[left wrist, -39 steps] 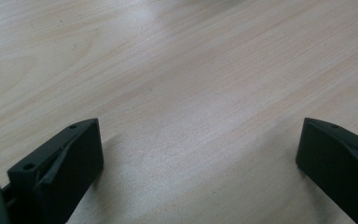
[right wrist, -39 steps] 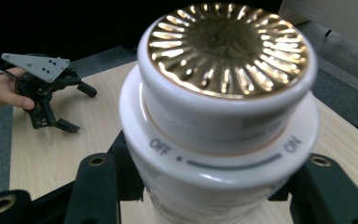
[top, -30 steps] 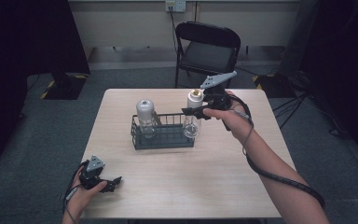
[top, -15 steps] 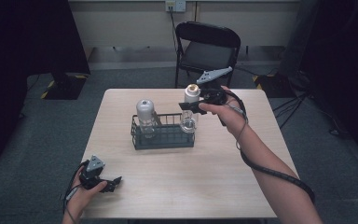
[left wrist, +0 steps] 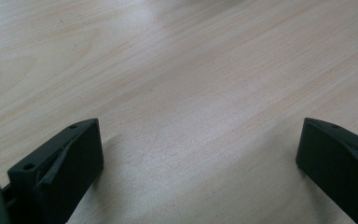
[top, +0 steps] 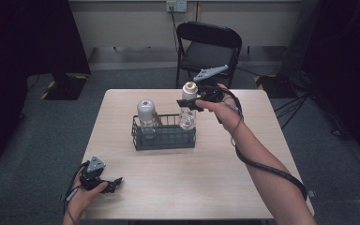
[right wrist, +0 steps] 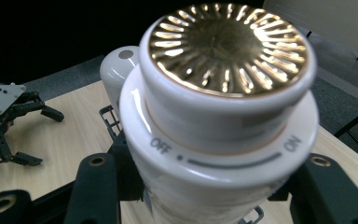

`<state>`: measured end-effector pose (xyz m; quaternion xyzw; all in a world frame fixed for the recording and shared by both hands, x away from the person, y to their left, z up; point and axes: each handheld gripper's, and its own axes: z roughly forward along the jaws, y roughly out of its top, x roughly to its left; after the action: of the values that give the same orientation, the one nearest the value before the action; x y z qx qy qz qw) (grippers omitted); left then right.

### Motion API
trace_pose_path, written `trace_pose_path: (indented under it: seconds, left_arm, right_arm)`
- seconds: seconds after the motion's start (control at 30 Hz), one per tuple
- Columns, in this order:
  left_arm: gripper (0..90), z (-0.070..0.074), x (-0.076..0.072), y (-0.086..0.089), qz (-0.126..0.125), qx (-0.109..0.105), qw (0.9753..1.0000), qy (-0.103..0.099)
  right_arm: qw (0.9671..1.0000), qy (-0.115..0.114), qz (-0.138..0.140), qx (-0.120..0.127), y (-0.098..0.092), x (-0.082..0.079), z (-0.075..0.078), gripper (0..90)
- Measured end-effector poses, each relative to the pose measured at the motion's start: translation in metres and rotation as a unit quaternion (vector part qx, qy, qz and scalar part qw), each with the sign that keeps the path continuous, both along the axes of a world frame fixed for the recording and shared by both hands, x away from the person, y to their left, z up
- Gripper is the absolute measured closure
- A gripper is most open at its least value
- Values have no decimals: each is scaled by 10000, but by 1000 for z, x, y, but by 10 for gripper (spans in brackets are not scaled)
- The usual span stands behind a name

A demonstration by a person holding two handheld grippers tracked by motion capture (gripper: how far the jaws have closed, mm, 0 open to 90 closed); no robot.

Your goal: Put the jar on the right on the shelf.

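Table point(top: 178, 187) of pale wood, grey carpet point(top: 42, 140)

Light falls evenly from above on the pale table point(top: 183, 187), the room's sides dark; the grinder's gold cap point(right wrist: 228, 46) glares with bright streaks. The left gripper point(left wrist: 200, 163) casts soft shadows; its jaws look blurred.

Glossy white plastic bottle point(right wrist: 214, 154), ribbed shiny gold cap (metallic-looking) point(right wrist: 228, 46), matt pale wood table point(left wrist: 177, 84), black wire basket point(top: 165, 137)
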<state>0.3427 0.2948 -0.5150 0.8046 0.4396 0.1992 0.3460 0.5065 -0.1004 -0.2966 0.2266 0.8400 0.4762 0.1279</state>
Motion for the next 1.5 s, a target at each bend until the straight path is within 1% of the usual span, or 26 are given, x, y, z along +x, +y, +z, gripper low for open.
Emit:
trace_pose_path:
  seconds: [0.37,0.47,0.97,1.0,1.2,1.37,1.5]
  left_arm:
    - [2,0,0,0,-4,8,10000,0]
    - [2,0,0,0,-4,8,10000,0]
    - [2,0,0,0,0,-4,10000,2]
    - [2,0,0,0,1,-6,10000,2]
    - [2,0,0,0,2,-7,10000,2]
    - [2,0,0,0,-2,2,10000,-1]
    - [2,0,0,0,-1,0,10000,2]
  right_arm:
    - [10000,34,-54,33,8,10,-7,454]
    - [10000,44,-60,5,11,12,-10,454]
    - [9999,75,-111,20,22,20,-26,454]
    - [9999,104,-124,22,23,21,-27,454]
    - [9999,114,-101,-73,30,21,-36,454]
    - [9997,183,-99,-98,35,22,-45,454]
    - [9997,195,-91,-144,39,22,-53,454]
